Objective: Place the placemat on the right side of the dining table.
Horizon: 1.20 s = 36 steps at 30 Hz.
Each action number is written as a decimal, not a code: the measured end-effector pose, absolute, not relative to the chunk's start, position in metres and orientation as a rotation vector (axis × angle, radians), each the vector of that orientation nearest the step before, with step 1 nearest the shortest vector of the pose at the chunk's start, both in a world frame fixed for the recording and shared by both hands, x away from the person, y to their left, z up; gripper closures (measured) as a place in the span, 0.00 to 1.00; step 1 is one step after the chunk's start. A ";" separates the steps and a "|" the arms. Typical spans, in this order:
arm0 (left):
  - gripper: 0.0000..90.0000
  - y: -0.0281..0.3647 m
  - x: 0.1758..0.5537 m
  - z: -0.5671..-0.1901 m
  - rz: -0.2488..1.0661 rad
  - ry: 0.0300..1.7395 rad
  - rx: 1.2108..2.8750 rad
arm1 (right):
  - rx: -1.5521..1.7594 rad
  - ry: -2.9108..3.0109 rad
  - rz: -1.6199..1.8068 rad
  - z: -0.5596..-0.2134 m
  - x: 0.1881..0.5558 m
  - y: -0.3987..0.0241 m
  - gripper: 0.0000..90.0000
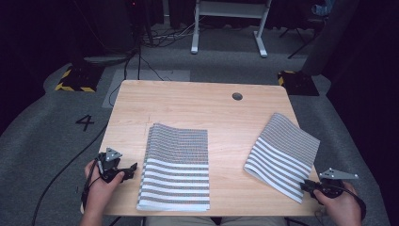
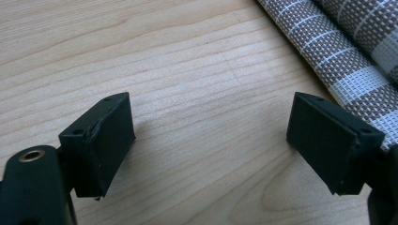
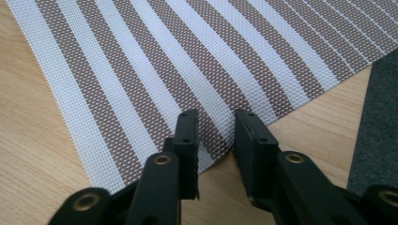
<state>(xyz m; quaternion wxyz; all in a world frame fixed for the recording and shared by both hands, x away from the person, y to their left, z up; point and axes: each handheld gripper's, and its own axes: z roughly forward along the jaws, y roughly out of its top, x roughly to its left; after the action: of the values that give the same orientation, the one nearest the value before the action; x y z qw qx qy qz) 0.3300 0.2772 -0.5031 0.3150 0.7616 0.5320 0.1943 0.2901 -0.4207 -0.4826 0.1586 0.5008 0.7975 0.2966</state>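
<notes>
Where the pale wooden desk (image 1: 188, 101) meets the person's side, two striped woven placemats lie flat and well apart. The right placemat (image 1: 283, 154) sits toward four o'clock, turned at an angle, its near corner pointing at the right gripper (image 1: 307, 185). The left placemat (image 1: 175, 167), folded over, lies near six o'clock. Both look light, thin and flexible, a plastic-like open weave that would likely bend and droop when lifted, with enough texture to resist slipping. A corner or edge seems the best place to pinch. In the right gripper view, the fingers (image 3: 187, 136) stand narrowly apart over the mat's near corner, with the edge of the mat (image 3: 155, 75) running between them; whether they press it cannot be told. The right hand rests low at the desk's five o'clock corner. The left gripper (image 1: 126, 170) lies at eight o'clock, just beside the folded mat, its fingers (image 2: 101, 140) spread wide over bare wood, holding nothing.
</notes>
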 end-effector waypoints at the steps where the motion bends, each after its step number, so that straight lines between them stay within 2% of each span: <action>1: 0.17 0.277 0.330 -0.503 0.512 1.402 2.006 | 1.432 2.282 0.852 -0.483 0.290 -0.421 0.85; 2: 0.17 0.277 0.330 -0.503 0.512 1.402 2.006 | 1.428 2.283 0.850 -0.482 0.290 -0.421 0.91; 5: 0.17 0.277 0.330 -0.503 0.512 1.402 2.007 | 1.425 2.284 0.859 -0.482 0.288 -0.420 0.96; 15: 0.17 0.277 0.330 -0.503 0.517 1.405 2.005 | 1.386 2.270 0.826 -0.476 0.285 -0.414 1.00; 27: 0.17 0.277 0.330 -0.503 0.517 1.404 2.004 | 1.240 2.174 0.919 -0.409 0.281 -0.401 1.00; 36: 0.18 0.277 0.330 -0.503 0.521 1.404 2.004 | 1.054 2.166 0.957 -0.360 0.303 -0.367 1.00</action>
<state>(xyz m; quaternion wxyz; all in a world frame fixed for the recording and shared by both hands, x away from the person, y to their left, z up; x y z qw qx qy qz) 0.3296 0.2767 -0.5033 0.3143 0.7605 0.5327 0.1977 0.3028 -0.3671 -0.3601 0.2715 0.3915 0.8042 0.3554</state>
